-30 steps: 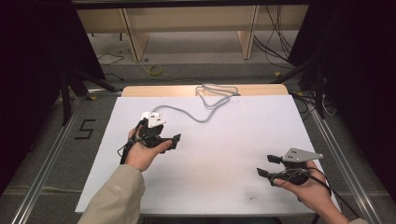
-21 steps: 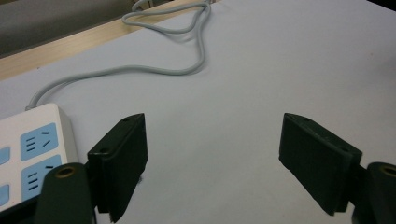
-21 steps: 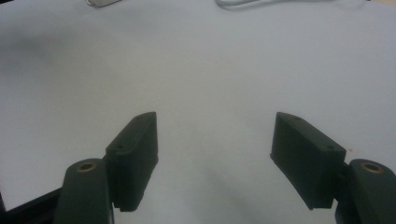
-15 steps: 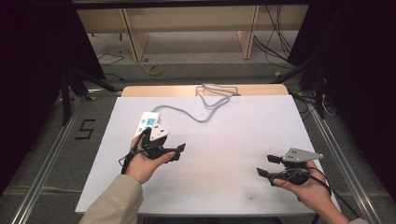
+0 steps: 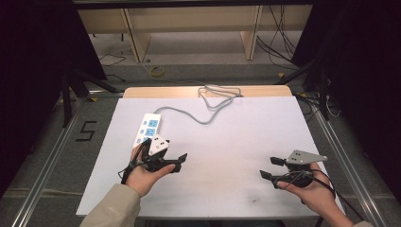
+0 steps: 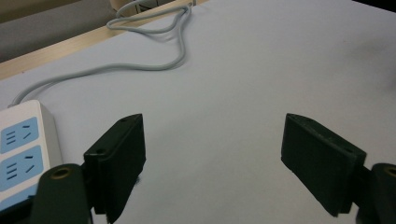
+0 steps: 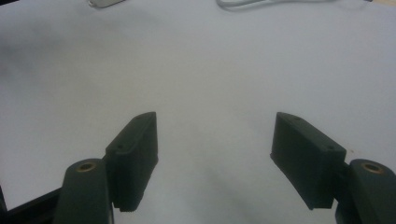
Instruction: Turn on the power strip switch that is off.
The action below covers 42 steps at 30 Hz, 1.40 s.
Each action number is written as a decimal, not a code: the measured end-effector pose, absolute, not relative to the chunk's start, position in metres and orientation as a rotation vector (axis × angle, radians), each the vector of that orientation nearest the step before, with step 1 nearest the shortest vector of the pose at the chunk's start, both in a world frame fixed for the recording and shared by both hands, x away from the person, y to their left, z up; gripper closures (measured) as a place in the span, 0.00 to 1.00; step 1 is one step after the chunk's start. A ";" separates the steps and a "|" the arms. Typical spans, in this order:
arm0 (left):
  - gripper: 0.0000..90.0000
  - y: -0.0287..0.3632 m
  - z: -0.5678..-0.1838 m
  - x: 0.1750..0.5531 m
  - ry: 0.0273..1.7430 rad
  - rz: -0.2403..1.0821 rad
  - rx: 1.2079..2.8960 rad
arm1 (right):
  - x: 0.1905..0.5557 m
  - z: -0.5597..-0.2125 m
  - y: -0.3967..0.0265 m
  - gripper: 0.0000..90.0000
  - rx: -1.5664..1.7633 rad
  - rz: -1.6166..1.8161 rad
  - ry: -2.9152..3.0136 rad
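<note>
Now, with the power strip (image 5: pixel 148 128) lying on the table (image 5: pixel 236 156) just beyond your left gripper (image 5: pixel 177 163), whose fingers (image 6: pixel 119 163) stand wide open and empty like the right gripper's (image 5: pixel 269 168), square them across its near end before closing.

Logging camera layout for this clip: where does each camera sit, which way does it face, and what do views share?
High view: above the person's side, facing forward and down on the white table; both forearms, left gripper, right gripper.
Left gripper view: rides the left gripper, looks along its open jaws at the power strip and grey cord.
Right gripper view: rides the right gripper, looks low across bare table over open jaws.
Shared: high and left gripper views both show the power strip and cord.
</note>
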<state>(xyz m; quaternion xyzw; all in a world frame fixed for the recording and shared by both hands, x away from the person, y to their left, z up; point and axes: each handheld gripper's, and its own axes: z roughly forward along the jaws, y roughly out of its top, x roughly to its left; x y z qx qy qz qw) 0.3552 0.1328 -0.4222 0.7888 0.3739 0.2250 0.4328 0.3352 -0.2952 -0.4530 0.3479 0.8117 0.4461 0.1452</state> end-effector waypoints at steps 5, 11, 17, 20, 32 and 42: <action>0.23 0.135 -0.429 0.346 0.919 0.553 1.977 | 0.335 -0.453 -0.295 0.36 1.002 1.286 2.338; 0.22 0.140 -0.432 0.339 0.915 0.564 1.984 | 0.335 -0.453 -0.294 0.35 0.998 1.290 2.339; 0.22 0.147 -0.434 0.335 0.931 0.561 1.977 | 0.335 -0.454 -0.295 0.35 1.000 1.292 2.340; 0.21 0.150 -0.437 0.333 0.935 0.557 1.988 | 0.335 -0.453 -0.295 0.35 1.001 1.295 2.345; 0.18 0.163 -0.449 0.329 0.933 0.587 2.043 | 0.335 -0.454 -0.295 0.35 0.996 1.303 2.350; 0.18 0.172 -0.460 0.326 0.937 0.567 2.042 | 0.337 -0.455 -0.295 0.34 0.975 1.312 2.359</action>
